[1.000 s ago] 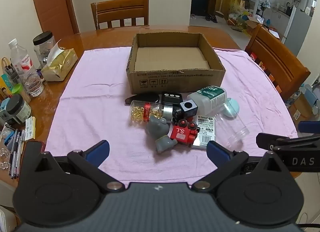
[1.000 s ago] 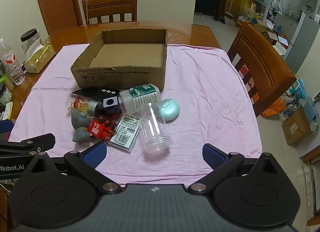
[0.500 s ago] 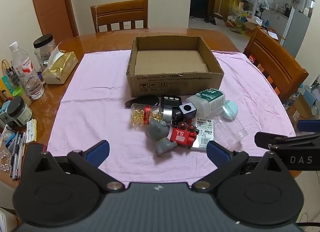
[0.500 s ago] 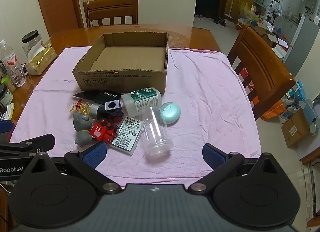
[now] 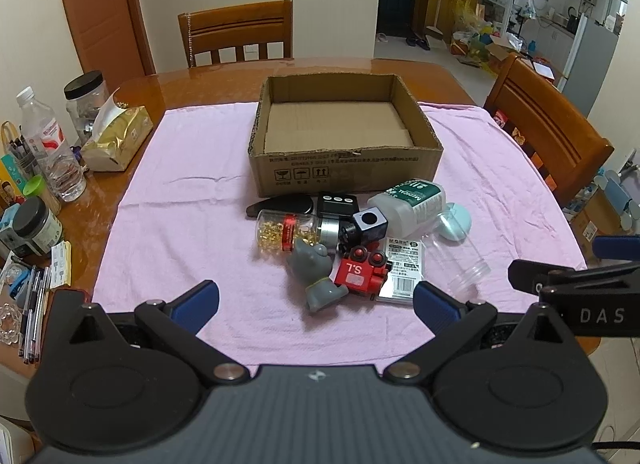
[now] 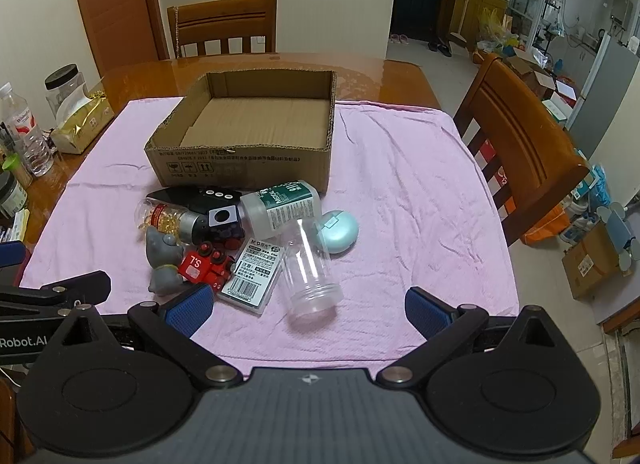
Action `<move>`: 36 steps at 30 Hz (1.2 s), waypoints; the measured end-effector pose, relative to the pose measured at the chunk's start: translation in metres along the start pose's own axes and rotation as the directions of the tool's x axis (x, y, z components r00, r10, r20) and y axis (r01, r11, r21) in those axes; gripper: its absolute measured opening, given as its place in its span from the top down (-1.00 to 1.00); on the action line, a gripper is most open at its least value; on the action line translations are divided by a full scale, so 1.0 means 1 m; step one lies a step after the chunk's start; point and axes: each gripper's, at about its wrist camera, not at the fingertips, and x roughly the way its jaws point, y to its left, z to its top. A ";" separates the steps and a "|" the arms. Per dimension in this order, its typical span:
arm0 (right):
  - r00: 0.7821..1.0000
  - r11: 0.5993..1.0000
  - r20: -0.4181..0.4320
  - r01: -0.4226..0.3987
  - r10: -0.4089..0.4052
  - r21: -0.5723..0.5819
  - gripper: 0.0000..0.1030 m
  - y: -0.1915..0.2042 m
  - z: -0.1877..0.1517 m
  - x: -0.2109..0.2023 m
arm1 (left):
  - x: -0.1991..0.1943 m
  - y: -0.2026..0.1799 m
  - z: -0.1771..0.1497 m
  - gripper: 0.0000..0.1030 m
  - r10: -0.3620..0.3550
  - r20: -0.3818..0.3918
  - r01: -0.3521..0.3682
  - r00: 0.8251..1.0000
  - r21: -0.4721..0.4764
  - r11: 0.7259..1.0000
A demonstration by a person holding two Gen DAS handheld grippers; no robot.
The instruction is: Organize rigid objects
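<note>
Rigid objects lie in one loose pile on the pink cloth (image 5: 188,223), just in front of the open brown cardboard box (image 5: 344,171), toward the near edge of the table. In the pile are a red toy locomotive (image 5: 362,274) marked "S.L", a grey animal figurine (image 5: 316,276) touching it, a clear bottle of golden capsules with a red band (image 5: 286,229), a black cube with a round hole (image 5: 370,221), a white medical bottle with a green label (image 5: 412,201), a flat barcode package (image 5: 404,268), a pale blue oval case (image 6: 338,232) and an empty clear plastic jar (image 6: 310,268) on its side. The box holds nothing. Left gripper (image 5: 316,302) is spread wide over the near edge of the cloth and holds nothing. Right gripper (image 6: 306,304) is also spread wide and empty.
</note>
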 end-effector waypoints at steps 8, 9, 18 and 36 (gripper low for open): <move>1.000 1.000 0.007 -0.003 0.003 0.002 -1.00 -0.003 0.003 0.000 | -0.001 -0.003 0.001 -0.99 -0.001 0.002 0.001 1.000 0.003 1.000; 1.000 1.000 0.009 -0.003 0.003 0.003 -1.00 -0.003 0.003 0.000 | -0.001 -0.003 0.001 -0.99 0.000 0.003 0.000 1.000 0.004 1.000; 1.000 1.000 0.011 -0.008 0.008 0.000 -1.00 -0.005 0.007 0.002 | -0.002 -0.005 0.004 -0.99 0.004 0.004 -0.004 1.000 0.003 1.000; 1.000 1.000 0.017 -0.008 0.008 -0.001 -1.00 -0.008 0.010 0.003 | -0.001 -0.007 0.008 -0.99 0.005 0.007 -0.005 1.000 0.006 1.000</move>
